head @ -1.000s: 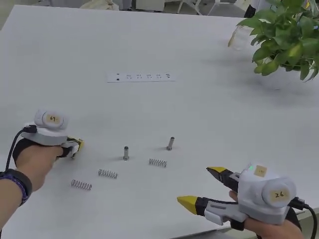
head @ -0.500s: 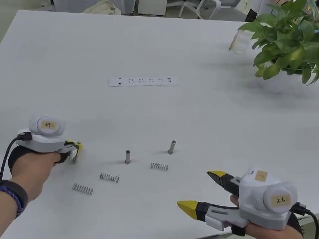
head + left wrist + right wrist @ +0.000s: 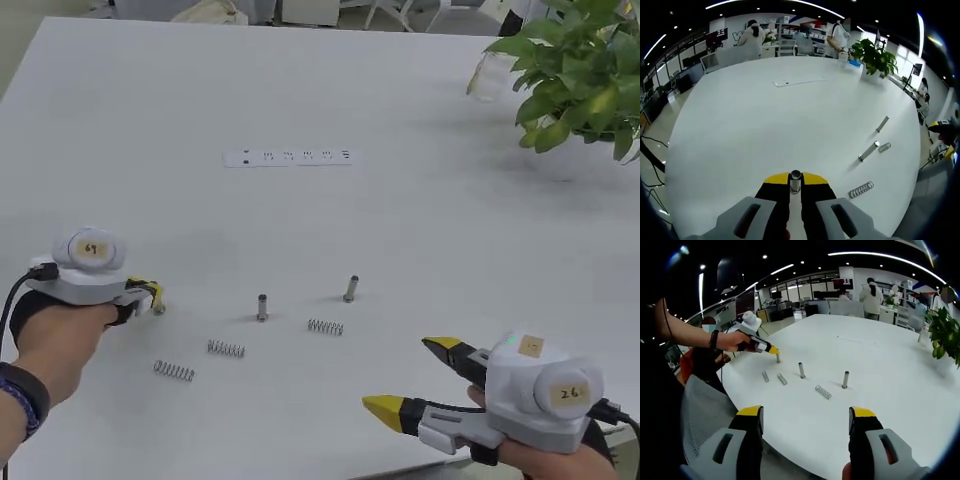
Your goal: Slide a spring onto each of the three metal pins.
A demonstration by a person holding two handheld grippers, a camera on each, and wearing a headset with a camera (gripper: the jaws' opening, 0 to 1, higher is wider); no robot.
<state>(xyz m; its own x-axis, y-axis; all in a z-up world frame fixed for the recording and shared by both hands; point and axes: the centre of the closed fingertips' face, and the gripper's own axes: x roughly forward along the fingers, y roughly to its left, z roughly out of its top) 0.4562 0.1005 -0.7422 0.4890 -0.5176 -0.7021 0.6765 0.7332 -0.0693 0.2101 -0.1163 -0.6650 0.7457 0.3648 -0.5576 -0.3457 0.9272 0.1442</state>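
Left fingers (image 3: 776, 180) clenched on 1 pin (image 3: 796, 181); right fingers (image 3: 751, 413) wide apart, empty.

Left tongs (image 3: 157, 297) slightly farther left

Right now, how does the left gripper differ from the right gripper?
The left gripper is shut on an upright metal pin; the right gripper is wide open and holds nothing. The left gripper is to the left of the springs, while the right gripper is near the front edge of the table. Both are hand-held and have yellow-tipped jaws.
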